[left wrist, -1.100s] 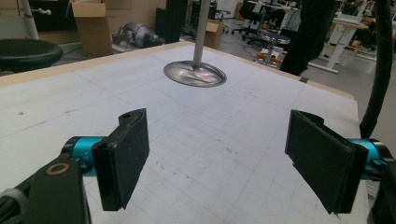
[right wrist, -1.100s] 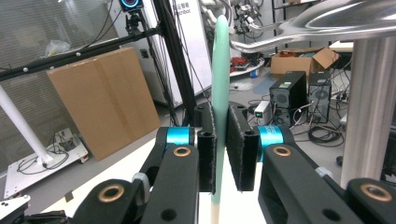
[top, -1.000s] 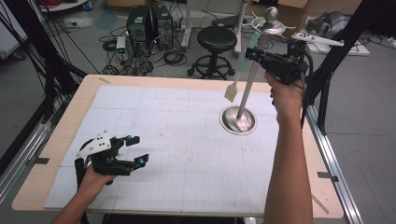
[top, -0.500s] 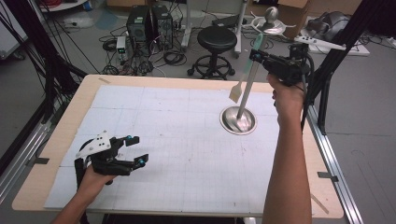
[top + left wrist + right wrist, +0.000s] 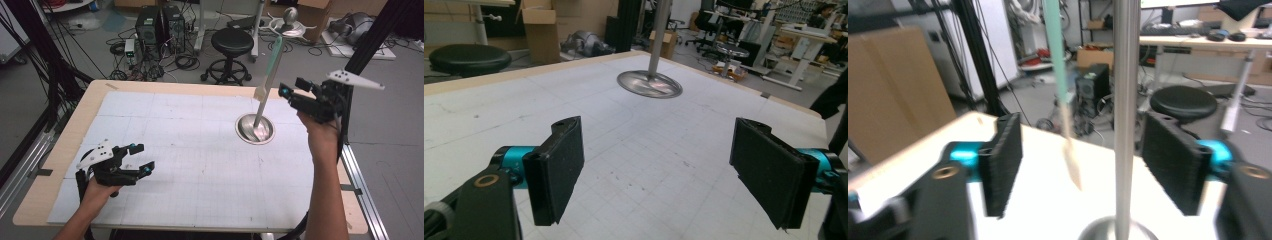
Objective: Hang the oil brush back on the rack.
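A metal stand with a round base (image 5: 255,129) and an upright pole (image 5: 262,107) is on the right half of the white mat. A teal-handled tool (image 5: 272,60) with a cream tip (image 5: 260,93) hangs tilted beside the pole, clear of the table. My right gripper (image 5: 292,92) is held in the air just right of the pole, open and holding nothing. In the right gripper view the pole (image 5: 1126,125) and the blurred teal handle (image 5: 1055,55) lie beyond the open gripper (image 5: 1083,170). My left gripper (image 5: 144,158) rests open at the mat's front left.
The left gripper view looks over the gridded mat (image 5: 634,150) to the stand's base (image 5: 650,84), past the open left gripper (image 5: 656,165). Off the far edge, on the floor, are a black stool (image 5: 232,42), a computer tower (image 5: 150,25) and cables. A black frame post (image 5: 367,45) rises at the right.
My right gripper has drawn back from the pole, to the right and lower. The tool's cream tip has swung slightly toward the pole. The left gripper has not moved.
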{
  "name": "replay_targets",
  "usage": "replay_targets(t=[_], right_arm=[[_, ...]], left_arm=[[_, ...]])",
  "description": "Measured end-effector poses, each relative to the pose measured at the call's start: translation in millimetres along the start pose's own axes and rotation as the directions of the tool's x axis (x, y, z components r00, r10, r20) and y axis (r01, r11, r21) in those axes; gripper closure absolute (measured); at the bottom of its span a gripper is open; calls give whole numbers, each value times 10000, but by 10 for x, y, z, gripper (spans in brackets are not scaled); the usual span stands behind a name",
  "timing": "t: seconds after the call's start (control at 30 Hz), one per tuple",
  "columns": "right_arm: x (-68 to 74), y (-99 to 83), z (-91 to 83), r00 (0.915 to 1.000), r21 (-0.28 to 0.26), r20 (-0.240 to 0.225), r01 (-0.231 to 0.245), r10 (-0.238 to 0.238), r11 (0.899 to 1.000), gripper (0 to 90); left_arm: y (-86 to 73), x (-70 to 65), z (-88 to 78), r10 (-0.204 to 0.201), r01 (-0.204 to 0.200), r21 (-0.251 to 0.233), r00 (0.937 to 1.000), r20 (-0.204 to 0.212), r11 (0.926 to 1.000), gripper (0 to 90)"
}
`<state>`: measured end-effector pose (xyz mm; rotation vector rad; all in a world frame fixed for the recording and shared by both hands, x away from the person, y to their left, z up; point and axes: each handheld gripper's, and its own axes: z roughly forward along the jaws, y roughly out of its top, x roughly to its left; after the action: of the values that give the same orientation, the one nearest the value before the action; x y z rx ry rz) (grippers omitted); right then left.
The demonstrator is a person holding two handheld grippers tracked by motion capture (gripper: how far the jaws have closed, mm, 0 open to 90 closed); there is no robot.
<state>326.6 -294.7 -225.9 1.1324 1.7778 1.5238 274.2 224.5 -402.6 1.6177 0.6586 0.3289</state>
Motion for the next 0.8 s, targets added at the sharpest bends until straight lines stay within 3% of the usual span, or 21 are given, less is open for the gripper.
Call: replay_targets(t=[0.2, 0.5, 0.63, 0.8], right_arm=[[131, -581, -195, 9970, 556, 536, 524, -554, 9971, 193], [412, -1432, -452, 9926, 969, 586, 1000, -1060, 9903, 190], [468, -1698, -557, 9922, 1096, 660, 982, -1058, 9891, 189], [432, -1920, -628, 9949, 1110, 747, 588, -673, 9921, 188]], left_arm=[[-8, 23, -17, -147, 144, -177, 9997, -188, 9997, 223], [-25, 25, -40, -225, 216, -293, 9993, -291, 9993, 224], [-33, 21, -55, -217, 206, -333, 9992, -327, 9992, 224], [-58, 1, -73, -250, 238, -334, 9991, -352, 9992, 224]])
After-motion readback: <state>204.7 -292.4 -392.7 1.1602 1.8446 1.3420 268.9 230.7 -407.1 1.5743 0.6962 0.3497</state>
